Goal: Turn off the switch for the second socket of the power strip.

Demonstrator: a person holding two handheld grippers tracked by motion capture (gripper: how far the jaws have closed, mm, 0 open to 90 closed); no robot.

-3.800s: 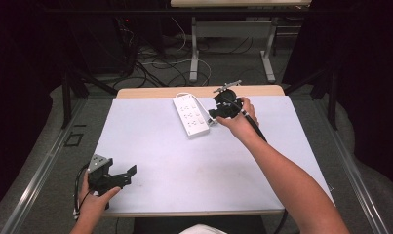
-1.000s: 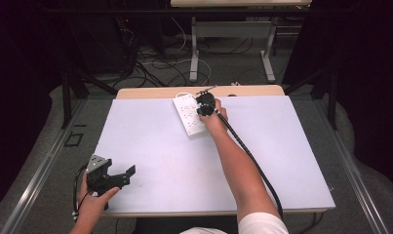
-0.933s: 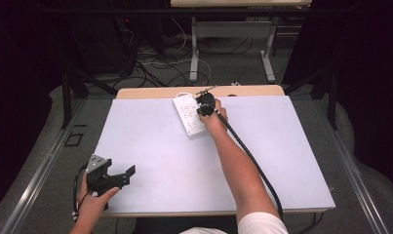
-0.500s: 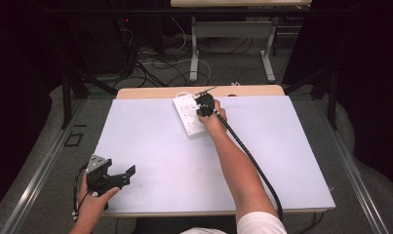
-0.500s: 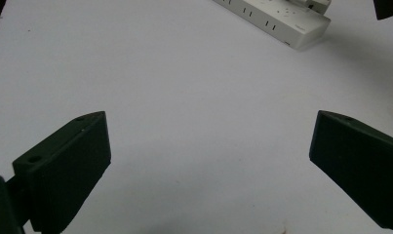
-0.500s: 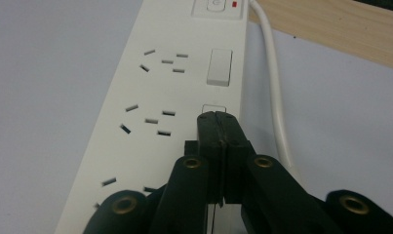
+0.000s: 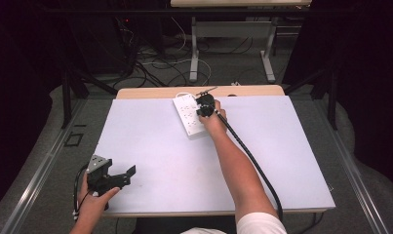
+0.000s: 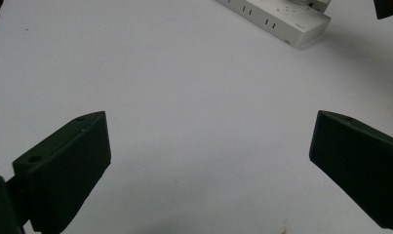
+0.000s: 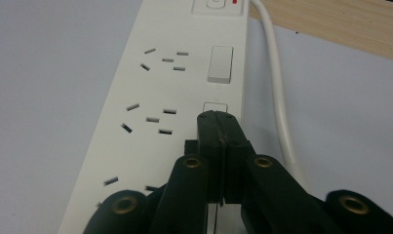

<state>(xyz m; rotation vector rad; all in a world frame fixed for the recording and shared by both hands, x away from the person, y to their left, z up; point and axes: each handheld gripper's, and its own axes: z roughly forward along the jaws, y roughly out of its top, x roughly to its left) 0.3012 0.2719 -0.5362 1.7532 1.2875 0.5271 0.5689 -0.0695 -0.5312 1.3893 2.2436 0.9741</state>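
Two grippers: right gripper pressed together on the far-edge power strip, left gripper spread near the front edge.

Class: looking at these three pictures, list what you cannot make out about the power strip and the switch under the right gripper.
- Right gripper view: the right gripper hides the switch beneath; its position is unreadable.
- Same view: the frame edges crop the power strip.
- High view: its sockets are too small to count.
- Left gripper view: the strip's far end is cropped.

No readable text, label or number appears anywhere.
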